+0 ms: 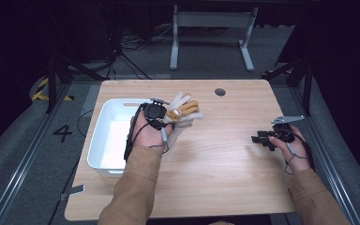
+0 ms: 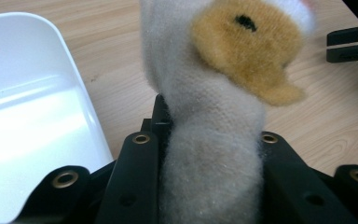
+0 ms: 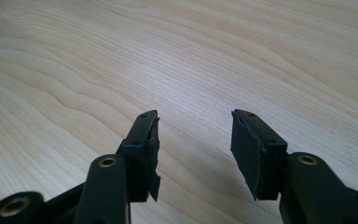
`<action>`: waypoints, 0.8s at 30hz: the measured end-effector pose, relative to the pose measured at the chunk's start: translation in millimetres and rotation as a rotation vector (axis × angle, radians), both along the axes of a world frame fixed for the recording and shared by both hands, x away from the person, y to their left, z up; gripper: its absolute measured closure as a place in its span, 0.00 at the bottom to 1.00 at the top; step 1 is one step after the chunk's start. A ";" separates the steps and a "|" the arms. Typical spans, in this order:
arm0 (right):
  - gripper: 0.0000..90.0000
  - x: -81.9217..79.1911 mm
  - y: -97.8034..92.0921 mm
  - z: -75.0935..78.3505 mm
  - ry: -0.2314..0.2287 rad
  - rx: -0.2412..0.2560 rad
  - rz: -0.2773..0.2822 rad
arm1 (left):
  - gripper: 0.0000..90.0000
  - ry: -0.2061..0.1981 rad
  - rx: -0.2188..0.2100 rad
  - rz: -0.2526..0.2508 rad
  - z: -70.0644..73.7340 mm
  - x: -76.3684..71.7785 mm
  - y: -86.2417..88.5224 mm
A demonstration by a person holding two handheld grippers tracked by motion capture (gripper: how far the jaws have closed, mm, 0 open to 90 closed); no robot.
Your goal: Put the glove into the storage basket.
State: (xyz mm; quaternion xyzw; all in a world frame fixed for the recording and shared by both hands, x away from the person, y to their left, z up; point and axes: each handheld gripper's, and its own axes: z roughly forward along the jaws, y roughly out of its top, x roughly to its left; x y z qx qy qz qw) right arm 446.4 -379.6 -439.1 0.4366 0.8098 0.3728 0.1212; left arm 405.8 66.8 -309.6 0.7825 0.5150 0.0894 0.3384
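I worked in a lab-like recording room: dark curtains stood around my wooden table (image 1: 225, 154), cables (image 1: 122, 51) lay on grey carpet, and hazard tape (image 1: 41, 89) marked the floor.

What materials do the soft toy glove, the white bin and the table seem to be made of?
The glove looks like fuzzy knitted or fleece fabric, cream with a tan plush patch: fine fibres stand out along its edges. The white bin seems to be smooth, slightly glossy plastic, as it reflects light softly. The table shows pale wood grain with a matte finish; whether it is solid wood or laminate I cannot tell.
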 end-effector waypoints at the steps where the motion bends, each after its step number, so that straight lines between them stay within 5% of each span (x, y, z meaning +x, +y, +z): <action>1: 0.58 0.0 0.0 0.0 0.000 0.000 0.000 | 0.81 0.000 0.000 0.000 0.0 0.0 0.0; 12: 0.58 1.5 -0.8 -5.2 0.026 0.001 0.007 | 0.81 0.068 0.020 0.044 4.5 10.4 2.7; 24: 0.58 11.8 -4.0 -5.8 0.038 0.032 0.001 | 0.81 0.170 0.011 0.144 15.1 15.8 13.0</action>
